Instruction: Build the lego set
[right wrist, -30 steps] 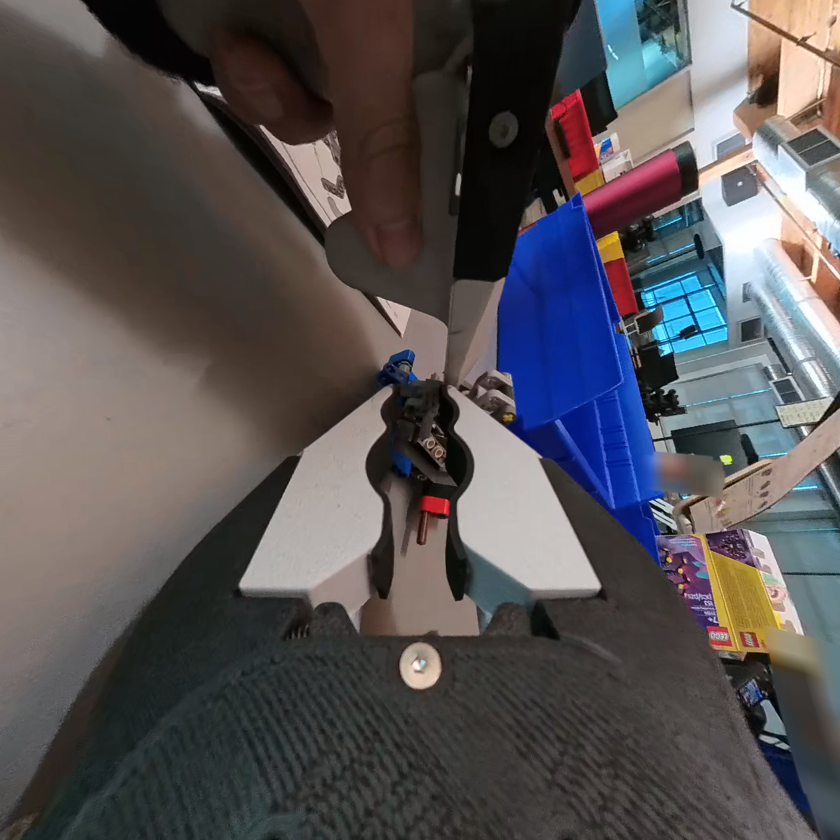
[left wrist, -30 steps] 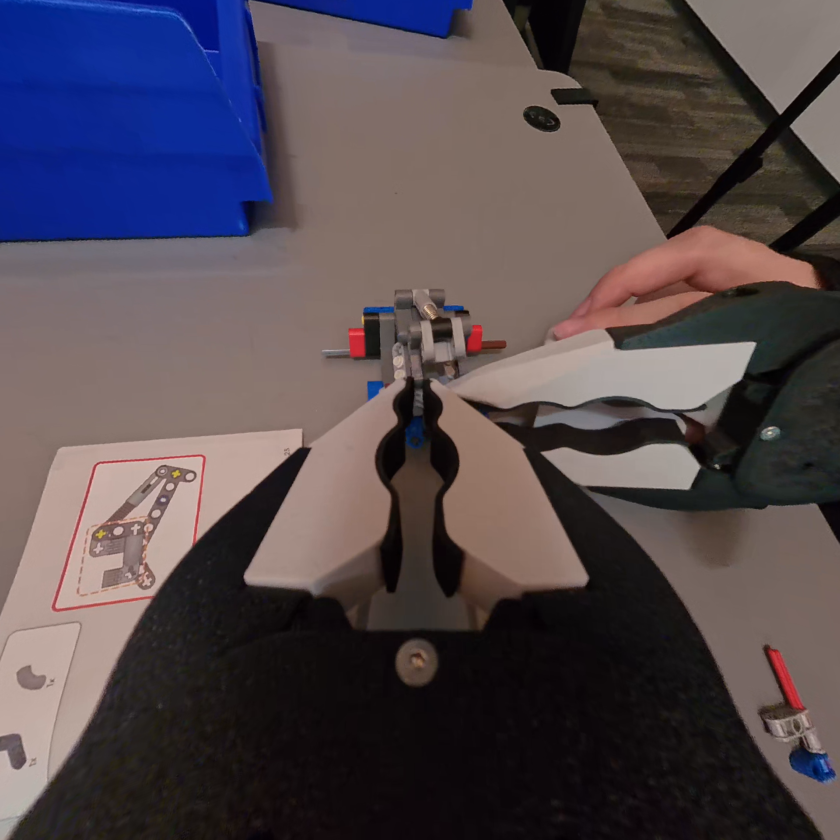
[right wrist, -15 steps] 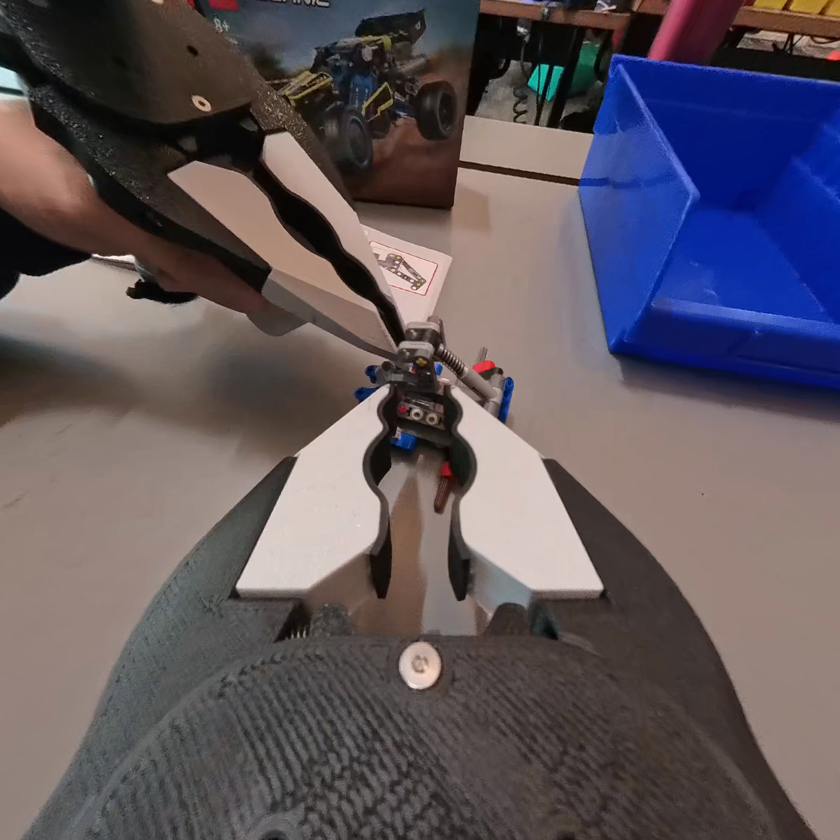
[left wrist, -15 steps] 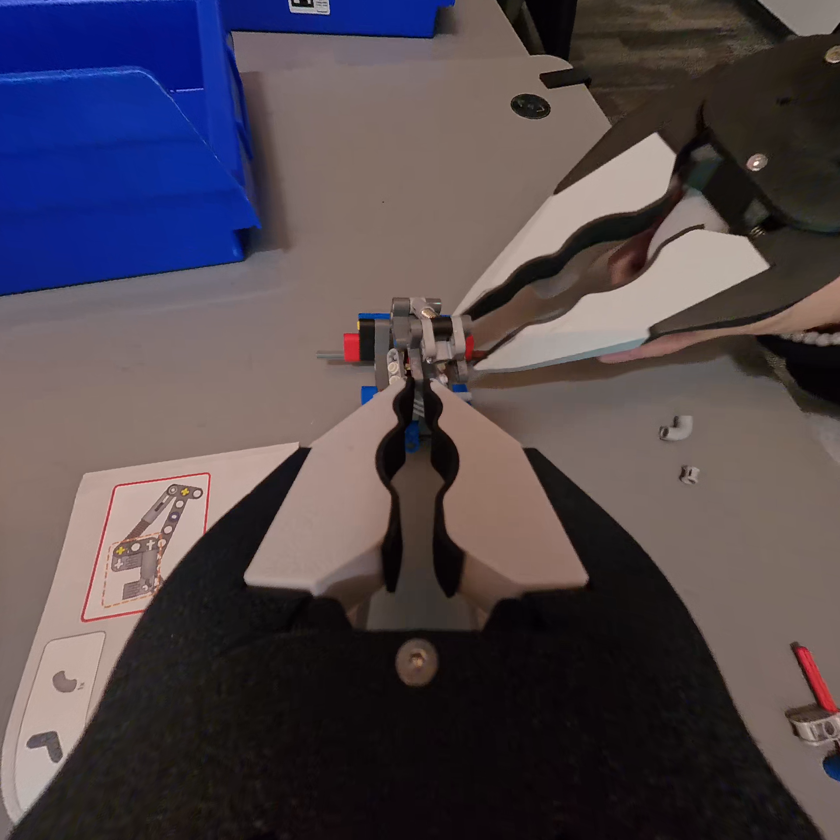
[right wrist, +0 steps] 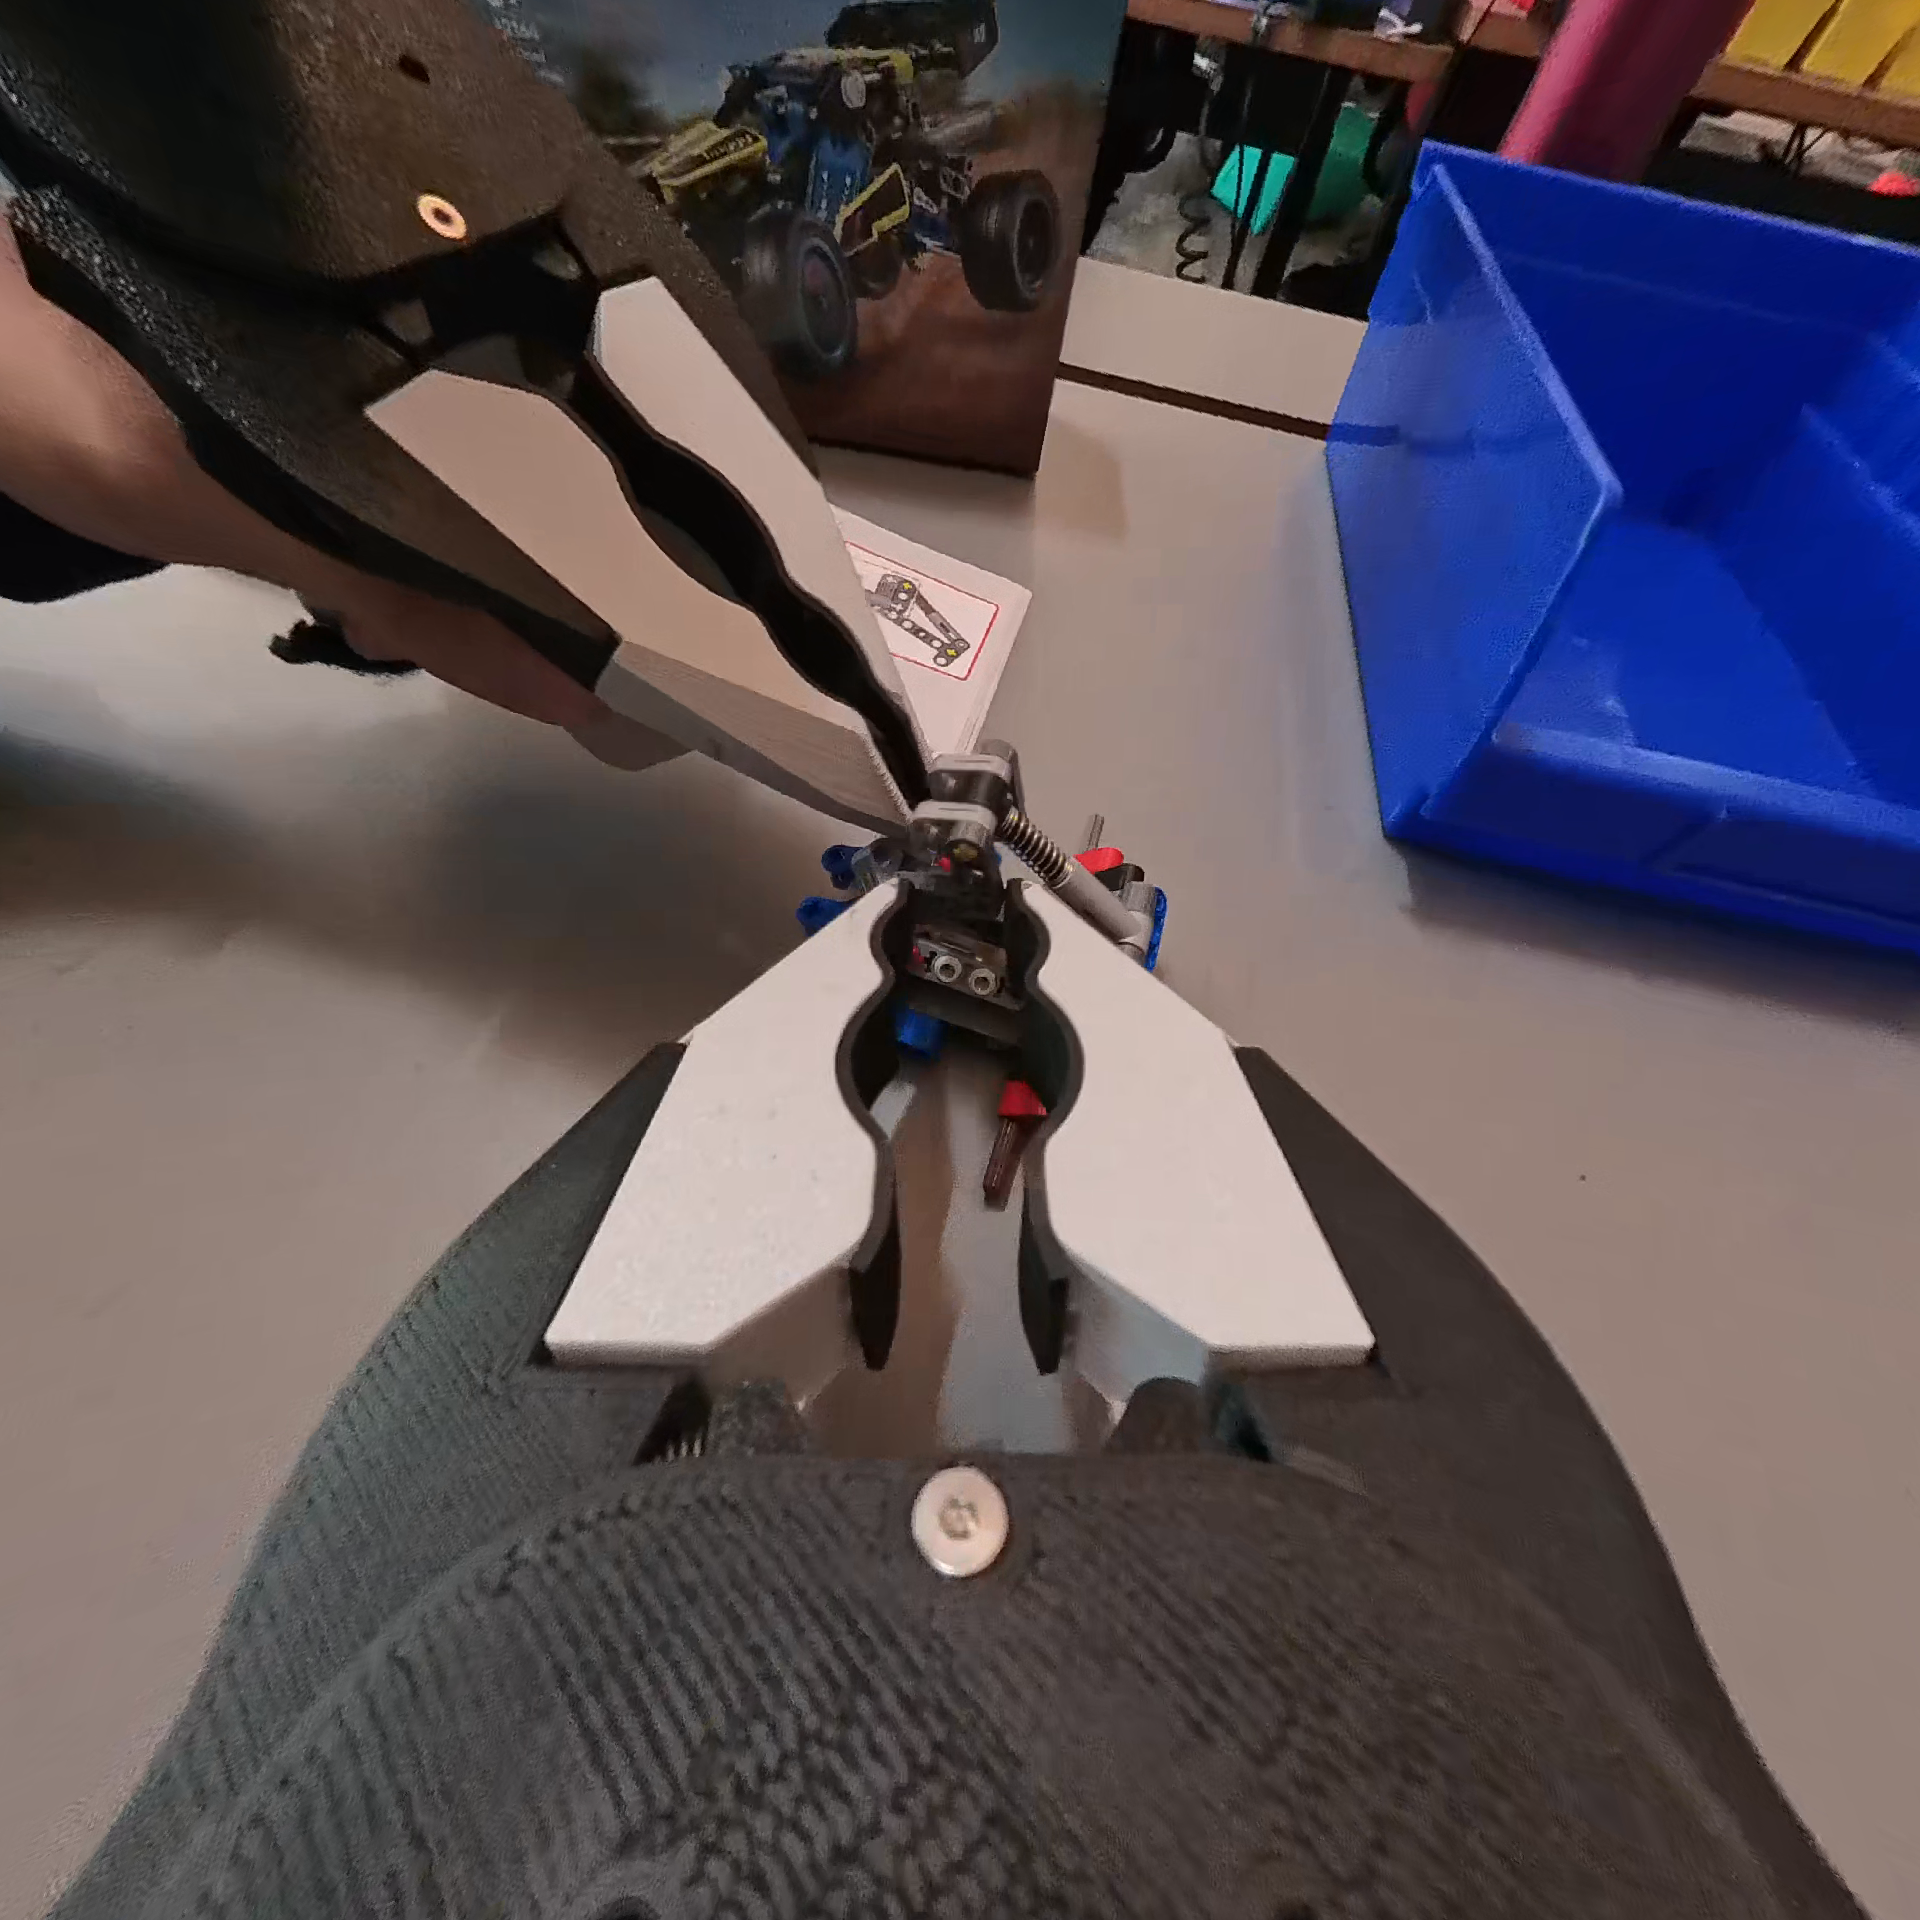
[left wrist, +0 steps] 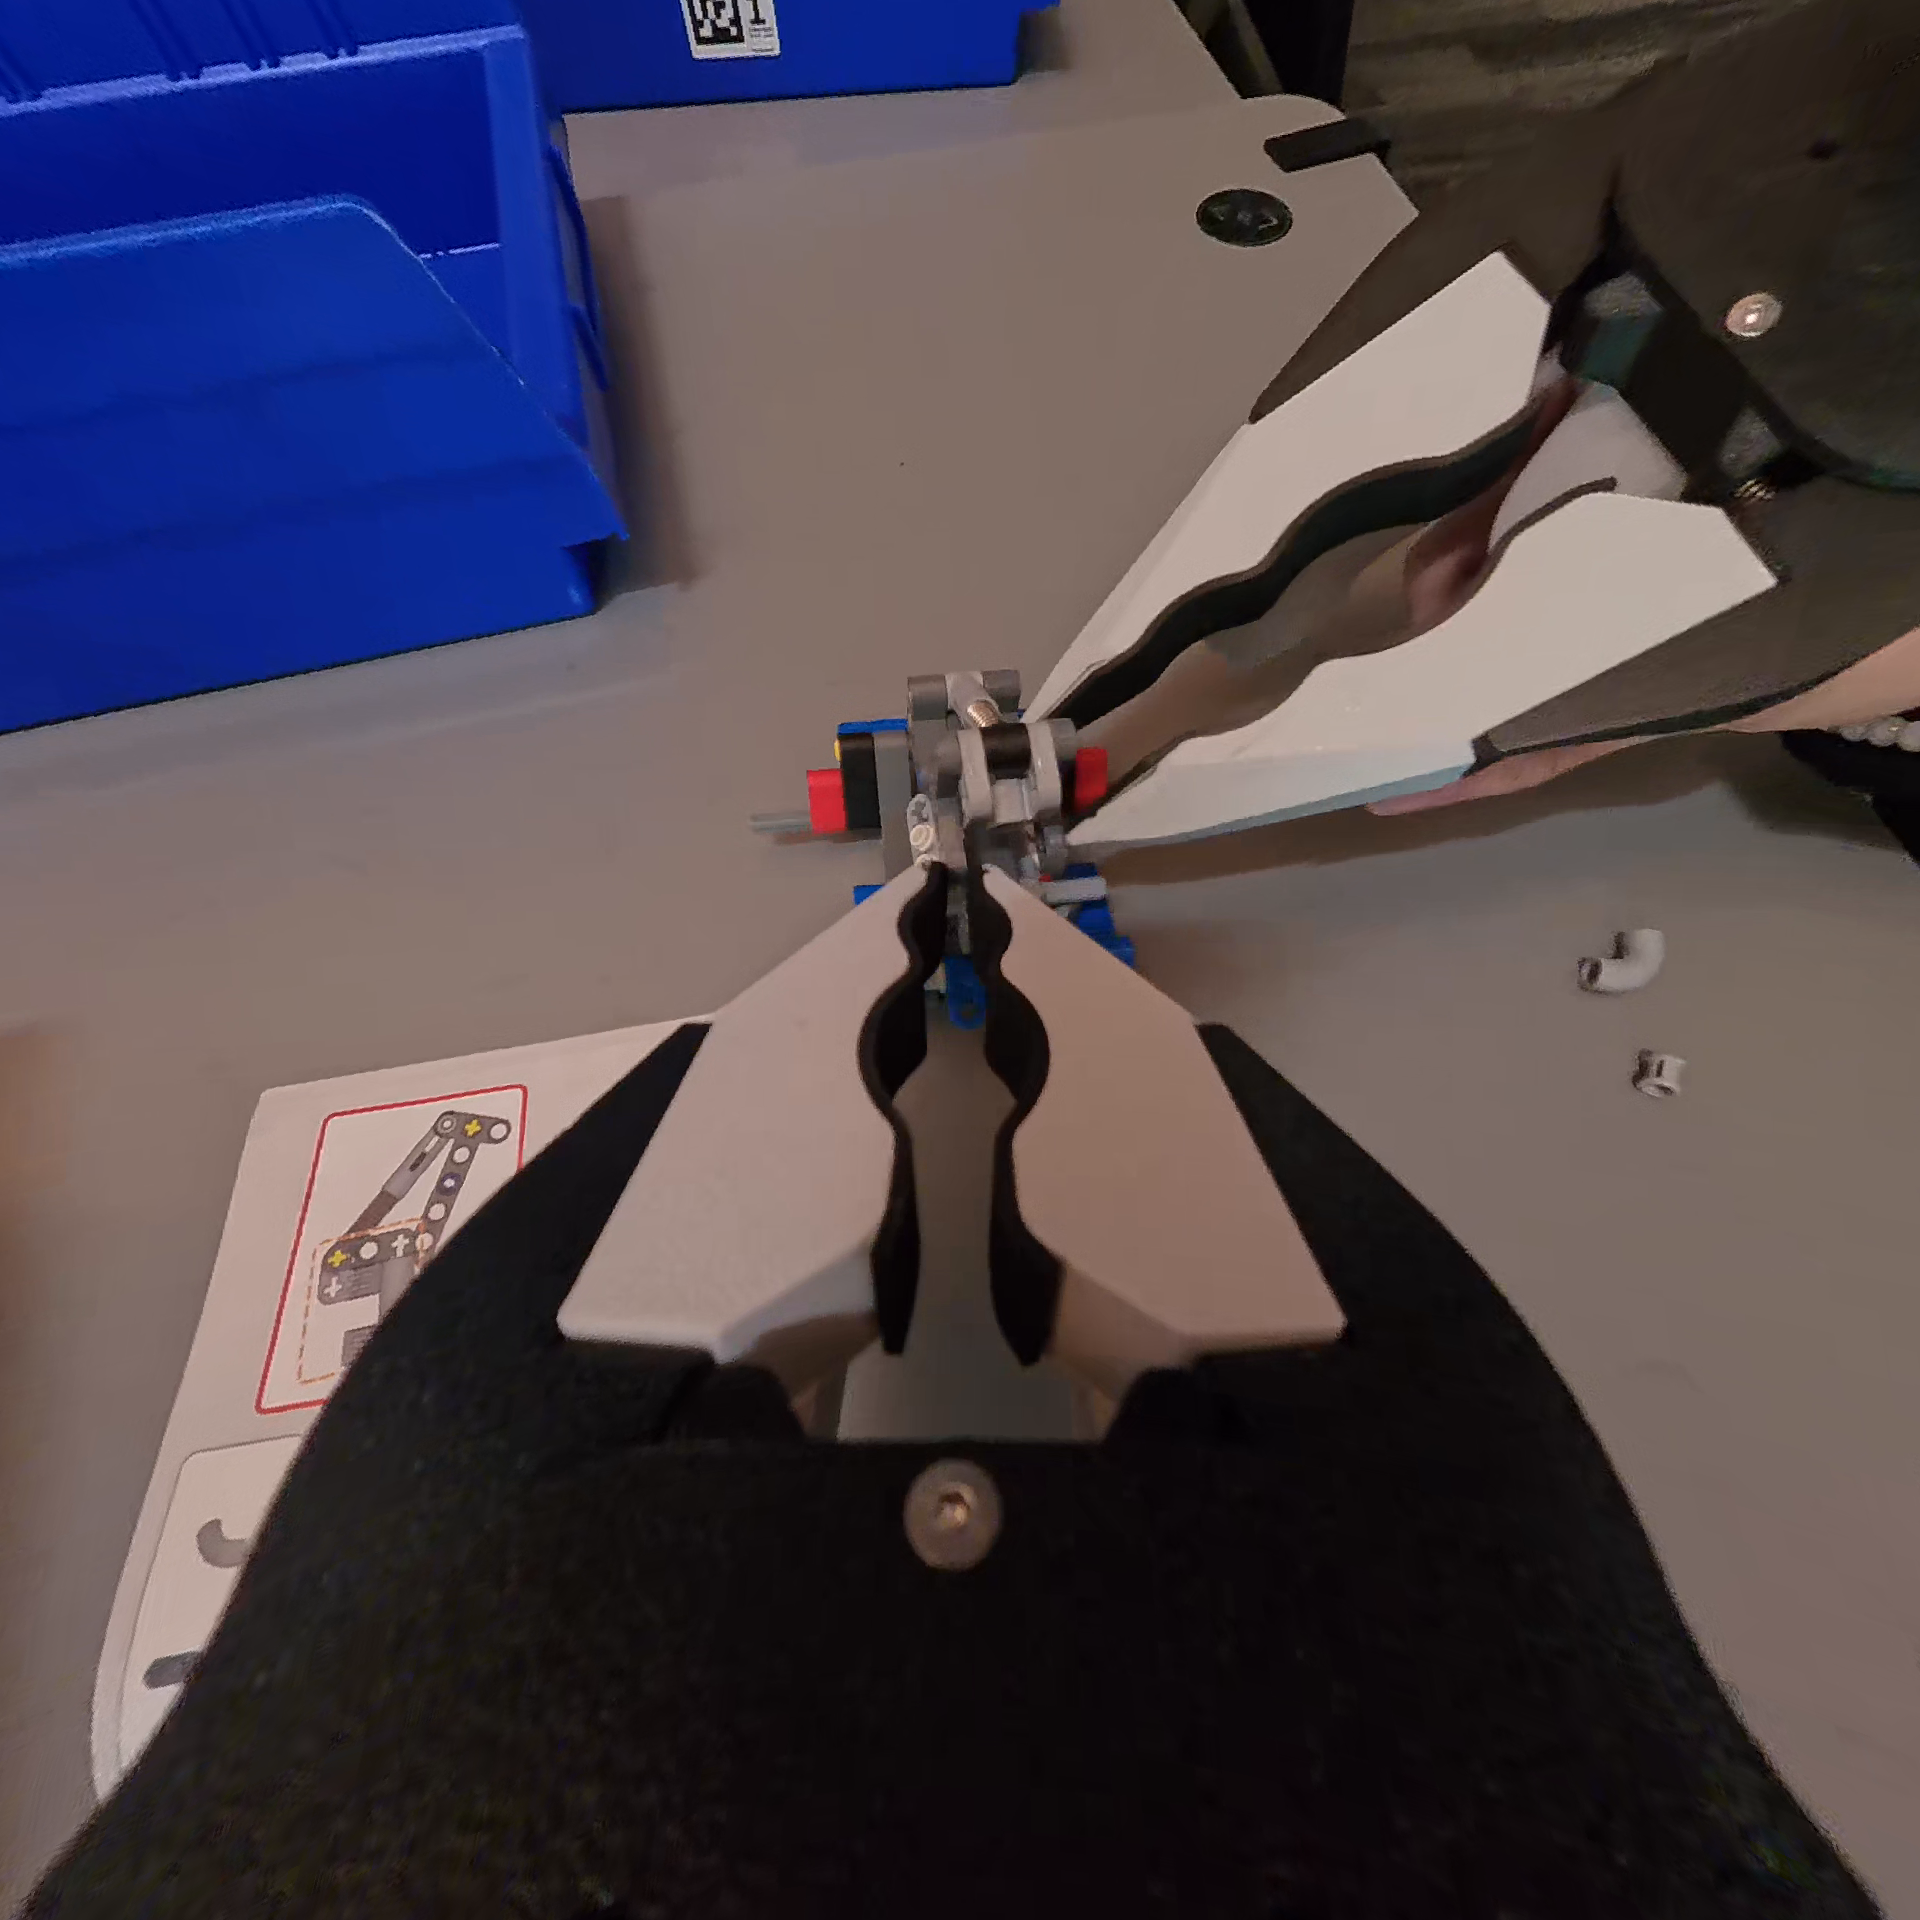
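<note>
Both my grippers clamp the toy brick model (left wrist: 977,790): left gripper (left wrist: 958,883) on its grey beam, right gripper (right wrist: 961,899) seemingly around its black block.

Left gripper (left wrist: 958,883) and right gripper (right wrist: 954,902) both clamped.

The left gripper (left wrist: 958,885) hides half the instruction sheet (left wrist: 343,1174). Beside it, the blue bin (left wrist: 260,343) is cut off by the edge.
</note>
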The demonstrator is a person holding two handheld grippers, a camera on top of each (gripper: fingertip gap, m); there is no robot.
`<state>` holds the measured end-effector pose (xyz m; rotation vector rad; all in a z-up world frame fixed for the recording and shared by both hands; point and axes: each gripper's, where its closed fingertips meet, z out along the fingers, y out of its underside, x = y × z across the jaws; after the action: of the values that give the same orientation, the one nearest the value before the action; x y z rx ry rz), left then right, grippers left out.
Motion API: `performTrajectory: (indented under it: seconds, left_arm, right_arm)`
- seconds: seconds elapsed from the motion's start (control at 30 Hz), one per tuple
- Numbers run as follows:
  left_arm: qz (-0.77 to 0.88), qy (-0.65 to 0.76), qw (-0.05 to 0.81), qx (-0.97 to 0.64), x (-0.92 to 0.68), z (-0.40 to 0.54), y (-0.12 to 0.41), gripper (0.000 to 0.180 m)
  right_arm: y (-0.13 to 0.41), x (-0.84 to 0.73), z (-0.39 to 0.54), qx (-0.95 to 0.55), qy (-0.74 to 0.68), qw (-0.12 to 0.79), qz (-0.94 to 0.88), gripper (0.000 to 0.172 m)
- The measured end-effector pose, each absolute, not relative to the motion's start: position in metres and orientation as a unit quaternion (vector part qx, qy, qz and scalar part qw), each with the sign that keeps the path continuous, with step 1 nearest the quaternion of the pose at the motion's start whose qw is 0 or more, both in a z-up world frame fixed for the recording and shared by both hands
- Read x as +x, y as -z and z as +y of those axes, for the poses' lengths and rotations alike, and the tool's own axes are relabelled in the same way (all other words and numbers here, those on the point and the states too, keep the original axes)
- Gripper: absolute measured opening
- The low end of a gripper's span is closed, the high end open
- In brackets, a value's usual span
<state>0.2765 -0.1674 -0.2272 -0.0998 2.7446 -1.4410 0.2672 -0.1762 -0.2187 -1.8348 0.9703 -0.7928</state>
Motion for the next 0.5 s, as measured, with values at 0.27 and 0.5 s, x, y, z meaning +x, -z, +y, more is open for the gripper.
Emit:
performTrajectory:
  seconds: [0.27, 0.5]
  left_arm:
    - [0.884, 0.467, 0.019, -0.027, 0.2753, -0.1687, 0.2281, 0.0]
    - [0.882, 0.469, 0.026, -0.022, 0.276, -0.1689, 0.2276, 0.0]
  right_arm:
    - [0.2166, 0.2663, -0.1796, -0.738, 0.321, 0.45, 0.386, 0.008]
    - [0.2166, 0.2665, -0.1825, -0.746, 0.352, 0.431, 0.366, 0.003]
